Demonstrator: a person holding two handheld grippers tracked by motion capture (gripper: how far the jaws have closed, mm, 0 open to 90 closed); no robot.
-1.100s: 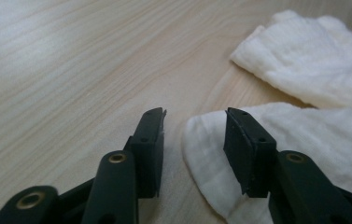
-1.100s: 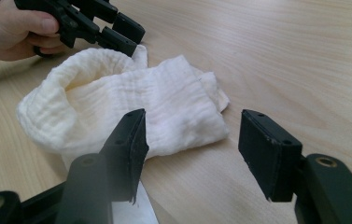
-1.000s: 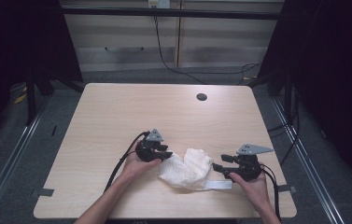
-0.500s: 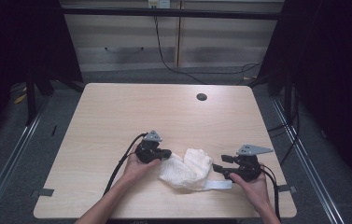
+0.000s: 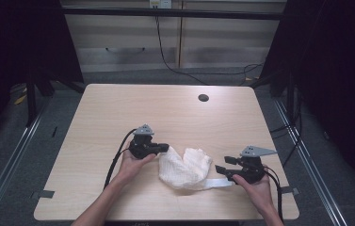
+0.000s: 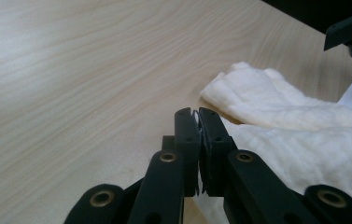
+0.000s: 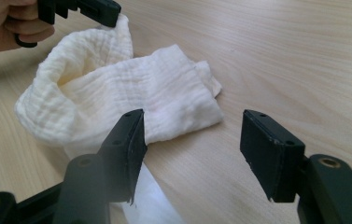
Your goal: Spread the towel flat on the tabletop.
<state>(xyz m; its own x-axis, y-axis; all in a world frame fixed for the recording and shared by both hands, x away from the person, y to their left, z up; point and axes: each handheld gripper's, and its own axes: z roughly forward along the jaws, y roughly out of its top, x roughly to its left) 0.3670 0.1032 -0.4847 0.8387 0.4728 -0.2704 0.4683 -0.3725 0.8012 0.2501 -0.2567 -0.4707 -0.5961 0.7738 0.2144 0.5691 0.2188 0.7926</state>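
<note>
The cream cloth (image 5: 184, 167) lies crumpled at the bench's (image 5: 118, 108) six o'clock; its edge is pinched by the closed left gripper (image 5: 165, 148). The right gripper (image 5: 219, 170) gapes empty, so a second edge probably must be grasped next.

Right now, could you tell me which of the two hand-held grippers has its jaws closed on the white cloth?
The left hand-held gripper: its jaws pinch the white cloth's edge, while the right hand-held gripper stands open.
</note>
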